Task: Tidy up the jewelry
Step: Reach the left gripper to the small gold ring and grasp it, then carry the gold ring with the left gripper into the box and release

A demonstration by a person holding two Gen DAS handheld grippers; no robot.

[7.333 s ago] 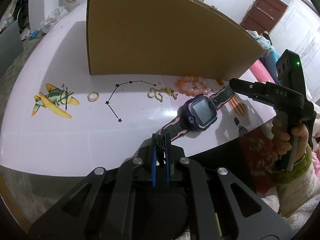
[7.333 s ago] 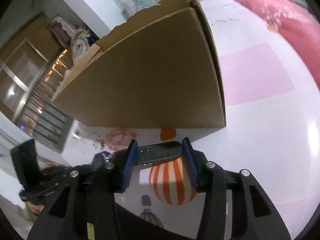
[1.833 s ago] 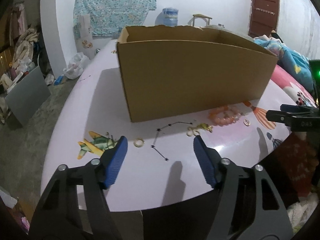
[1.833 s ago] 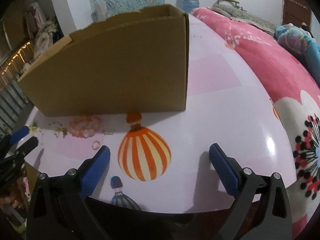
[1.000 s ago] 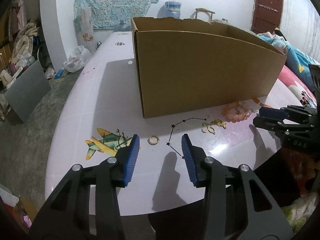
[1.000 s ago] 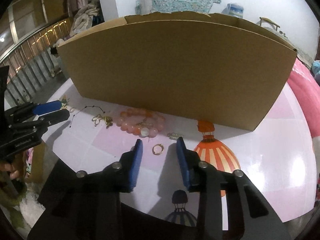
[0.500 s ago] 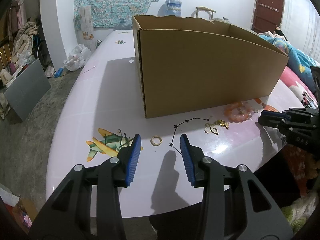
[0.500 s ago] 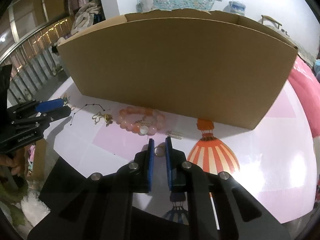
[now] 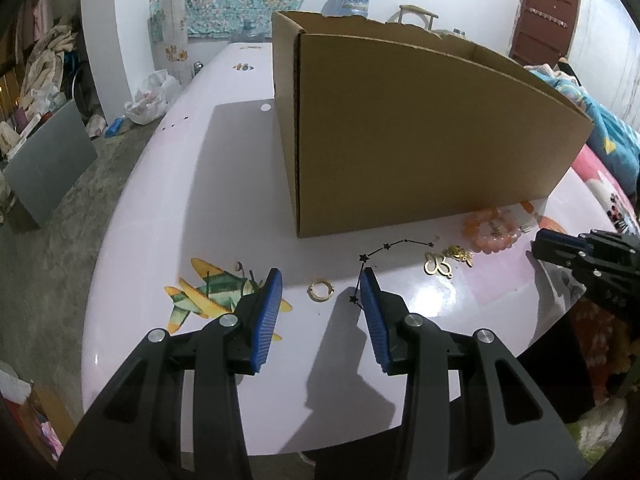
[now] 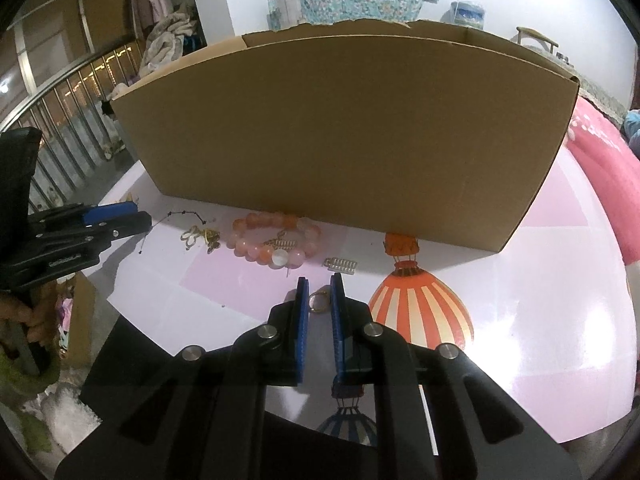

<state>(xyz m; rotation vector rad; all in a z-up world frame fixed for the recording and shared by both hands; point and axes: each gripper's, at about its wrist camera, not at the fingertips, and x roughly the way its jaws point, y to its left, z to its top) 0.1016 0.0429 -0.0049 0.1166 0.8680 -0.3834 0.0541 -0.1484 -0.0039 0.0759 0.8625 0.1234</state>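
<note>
My right fingers [image 10: 320, 294] are clamped on a small gold ring [image 10: 319, 303] near the surface's front edge. It's light, stiff and slippery, so I grip across the band. My left fingers [image 9: 320, 312], just narrowed, stand apart around another ring [image 9: 320, 290].

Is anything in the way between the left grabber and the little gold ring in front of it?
No. The ring lies alone on the bare table, just beyond the left grabber, whose jaws have been closing and stand apart on either side of it.
</note>
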